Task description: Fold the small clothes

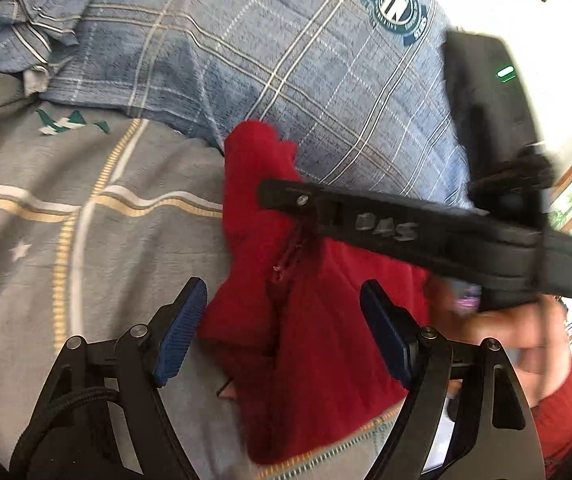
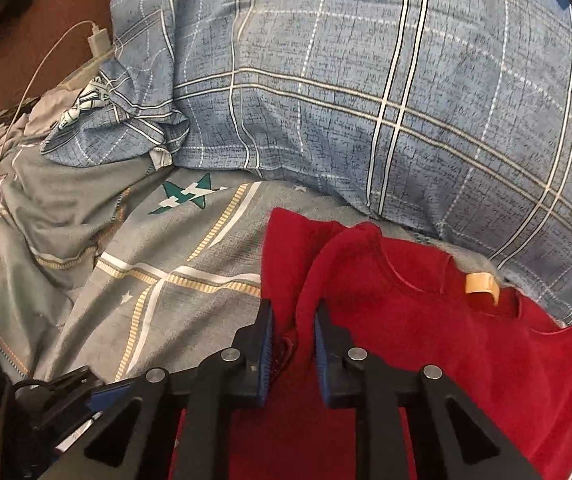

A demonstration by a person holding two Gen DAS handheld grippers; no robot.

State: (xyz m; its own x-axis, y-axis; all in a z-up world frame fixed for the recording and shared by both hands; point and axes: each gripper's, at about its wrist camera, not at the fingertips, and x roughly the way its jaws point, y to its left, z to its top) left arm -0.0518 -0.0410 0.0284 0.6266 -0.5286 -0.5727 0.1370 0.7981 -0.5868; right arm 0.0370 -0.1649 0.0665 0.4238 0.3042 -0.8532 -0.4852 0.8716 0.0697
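Observation:
A small red shirt (image 1: 317, 340) lies on a grey patterned bedsheet (image 1: 86, 240). In the right wrist view the red shirt (image 2: 425, 340) shows its collar and a tan label (image 2: 481, 284). My left gripper (image 1: 284, 312) is open, its blue pads on either side of a raised fold of the shirt, holding nothing. My right gripper (image 2: 293, 328) is nearly closed on a fold of the shirt near the sleeve seam. In the left wrist view the right gripper (image 1: 270, 196) reaches in from the right, its tip on the raised red cloth.
A blue plaid pillow (image 2: 365, 100) lies just behind the shirt, also seen in the left wrist view (image 1: 286, 60). A white charger and cable (image 2: 98, 40) sit at the far left by crumpled bedding. The hand holding the right gripper (image 1: 525, 340) is at the right.

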